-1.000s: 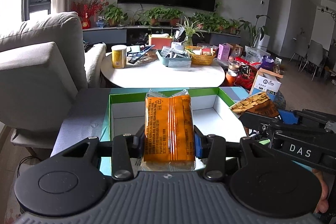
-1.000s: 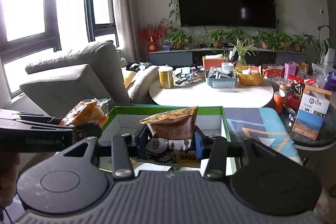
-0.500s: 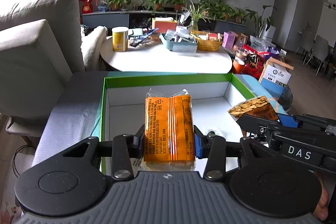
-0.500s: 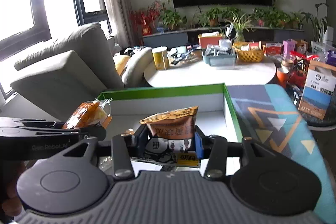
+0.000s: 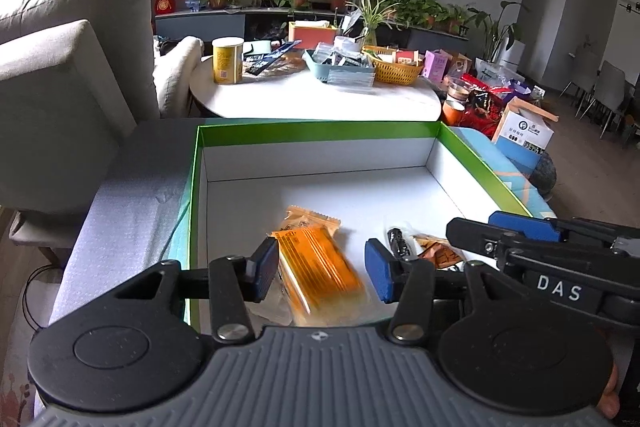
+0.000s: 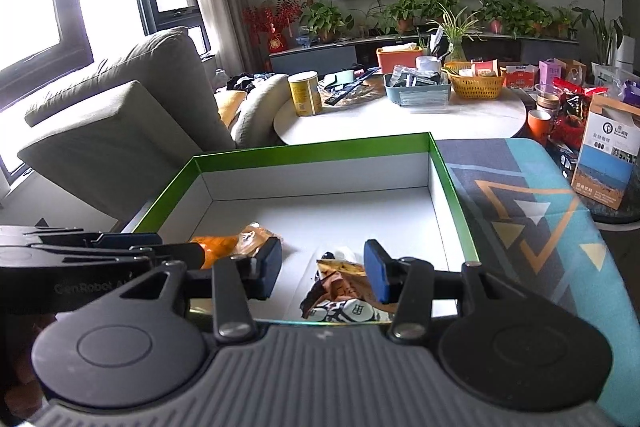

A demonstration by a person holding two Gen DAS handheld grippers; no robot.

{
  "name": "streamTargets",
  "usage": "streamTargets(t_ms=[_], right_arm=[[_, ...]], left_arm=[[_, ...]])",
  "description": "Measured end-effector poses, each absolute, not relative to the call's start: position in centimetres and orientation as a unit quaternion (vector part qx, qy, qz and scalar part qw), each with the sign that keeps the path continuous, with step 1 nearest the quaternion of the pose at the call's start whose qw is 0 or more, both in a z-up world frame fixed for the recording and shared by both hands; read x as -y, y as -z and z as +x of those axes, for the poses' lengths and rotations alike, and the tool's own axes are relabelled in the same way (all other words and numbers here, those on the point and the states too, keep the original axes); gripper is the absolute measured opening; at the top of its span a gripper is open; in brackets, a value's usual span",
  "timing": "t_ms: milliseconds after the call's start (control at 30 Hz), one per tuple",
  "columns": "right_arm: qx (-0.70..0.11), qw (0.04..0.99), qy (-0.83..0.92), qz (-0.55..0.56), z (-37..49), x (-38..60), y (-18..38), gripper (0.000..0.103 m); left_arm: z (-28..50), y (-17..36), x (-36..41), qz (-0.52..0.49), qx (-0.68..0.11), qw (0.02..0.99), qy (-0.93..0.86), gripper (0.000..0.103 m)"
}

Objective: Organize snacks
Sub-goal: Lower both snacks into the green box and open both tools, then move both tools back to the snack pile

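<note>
Both grippers' fingers now stand spread, the left gripper (image 5: 321, 269) having just opened, leaving the orange plastic snack packet (image 5: 320, 267) and brown foil snack bag (image 6: 344, 291) dropped inside the green-rimmed white cardboard box (image 5: 320, 133) at 6 o'clock, so both look stowed.

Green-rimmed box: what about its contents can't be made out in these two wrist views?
- Brown snack pack: near end hidden behind the right gripper, right wrist view.
- Orange snack pack: near end hidden under the left gripper, whose jaws have just been opening around it, left wrist view.
- Small dark item beside the brown pack: too small to identify, left wrist view.
</note>
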State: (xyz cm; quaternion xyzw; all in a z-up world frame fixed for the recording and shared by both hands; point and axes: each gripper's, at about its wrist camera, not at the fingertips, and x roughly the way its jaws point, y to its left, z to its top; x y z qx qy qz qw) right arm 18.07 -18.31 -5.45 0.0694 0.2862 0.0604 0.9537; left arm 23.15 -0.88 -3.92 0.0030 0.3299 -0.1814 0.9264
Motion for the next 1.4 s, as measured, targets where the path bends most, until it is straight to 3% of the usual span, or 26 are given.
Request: streamTargets(t_ms=[433, 500, 600, 1400], right_arm=[[-0.281, 0.956, -0.058, 0.062, 15.5, 19.0, 4.5, 0.034], [-0.280, 0.956, -0.057, 0.061, 14.8, 19.4, 4.4, 0.034], [-0.280, 0.957, -0.060, 0.053, 13.5, 19.9, 4.4, 0.034], [-0.302, 0.949, -0.073, 0.056, 5.0, 20.8, 5.9, 0.034]], left_arm=[[20.6, 2.7, -0.2, 0.005, -0.315, 0.932, 0.181, 0.046], [19.5, 2.5, -0.8, 0.005, -0.310, 0.933, 0.184, 0.054], [17.9, 2.5, -1.6, 0.015, -0.308, 0.932, 0.193, 0.056], [7.7, 7.7, -2.9, 0.080, -0.392, 0.872, 0.283, 0.057]])
